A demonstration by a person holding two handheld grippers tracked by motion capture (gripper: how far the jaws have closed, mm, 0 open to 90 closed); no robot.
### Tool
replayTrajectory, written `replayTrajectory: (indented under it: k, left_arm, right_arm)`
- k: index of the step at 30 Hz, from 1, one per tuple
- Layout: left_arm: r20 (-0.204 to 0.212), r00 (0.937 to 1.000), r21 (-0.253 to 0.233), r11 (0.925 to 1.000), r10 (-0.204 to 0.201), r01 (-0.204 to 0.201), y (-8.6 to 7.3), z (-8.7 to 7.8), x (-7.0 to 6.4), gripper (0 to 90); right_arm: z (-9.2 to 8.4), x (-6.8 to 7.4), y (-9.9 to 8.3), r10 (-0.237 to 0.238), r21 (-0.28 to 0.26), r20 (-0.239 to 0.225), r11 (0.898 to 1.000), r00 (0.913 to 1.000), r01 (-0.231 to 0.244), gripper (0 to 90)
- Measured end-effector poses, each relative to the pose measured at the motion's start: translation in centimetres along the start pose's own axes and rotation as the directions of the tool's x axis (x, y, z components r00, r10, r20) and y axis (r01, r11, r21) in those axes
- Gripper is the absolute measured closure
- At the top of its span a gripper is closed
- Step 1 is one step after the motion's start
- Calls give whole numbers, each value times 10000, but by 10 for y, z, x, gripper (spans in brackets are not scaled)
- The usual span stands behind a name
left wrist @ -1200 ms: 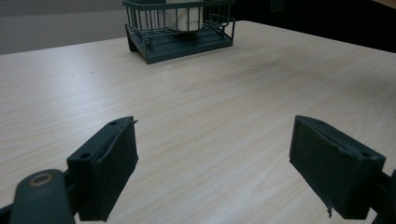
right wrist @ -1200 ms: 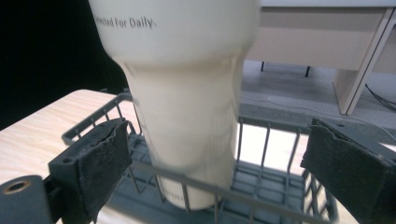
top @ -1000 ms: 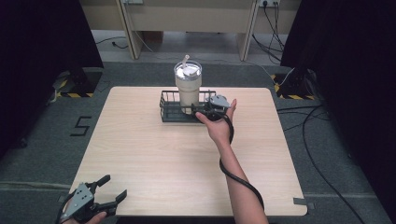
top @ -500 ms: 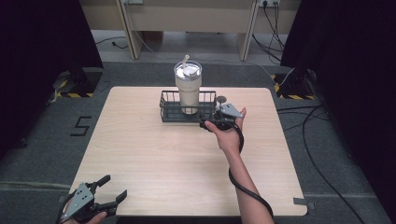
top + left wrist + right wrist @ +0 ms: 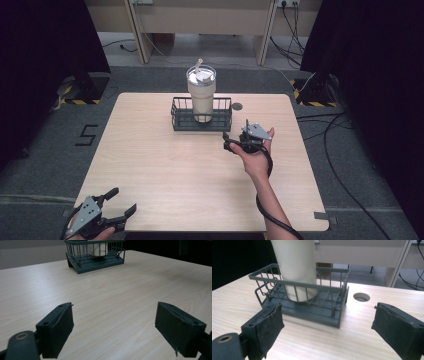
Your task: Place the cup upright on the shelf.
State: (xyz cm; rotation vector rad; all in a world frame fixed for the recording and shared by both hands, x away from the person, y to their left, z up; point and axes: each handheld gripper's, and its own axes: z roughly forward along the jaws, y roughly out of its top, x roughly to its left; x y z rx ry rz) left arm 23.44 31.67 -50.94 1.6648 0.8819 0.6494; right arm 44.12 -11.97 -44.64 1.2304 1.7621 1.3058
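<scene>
A pale wooden worktop is sitting on grey carpet, dark curtains hanging at both sides. Toward twelve o'clock a cream cup with a lid and straw is standing upright inside a dark wire basket. That placing looks done. The right tool, jaws spread and gripping nothing, is hovering at the basket's four o'clock. The left tool, also spread, is idling at seven o'clock. Nothing is blocking either; a cable hole is lying just beside the basket.
</scene>
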Motion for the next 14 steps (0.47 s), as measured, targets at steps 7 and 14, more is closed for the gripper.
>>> replayTrajectory:
  k: [7, 14]
  left_arm:
    - [-7, 10000, -3, 10000, -10, 10, 0, 0, 0, 145]
    - [-7, 10000, 30, 10000, 49, -49, 0, 1, 0, 145]
  right_arm:
    - [-16, -6, -14, -58, 67, 136, 10000, 9999, 57, 106]
    - [-28, -8, -27, -7, 47, 141, 10000, 9999, 6, 130]
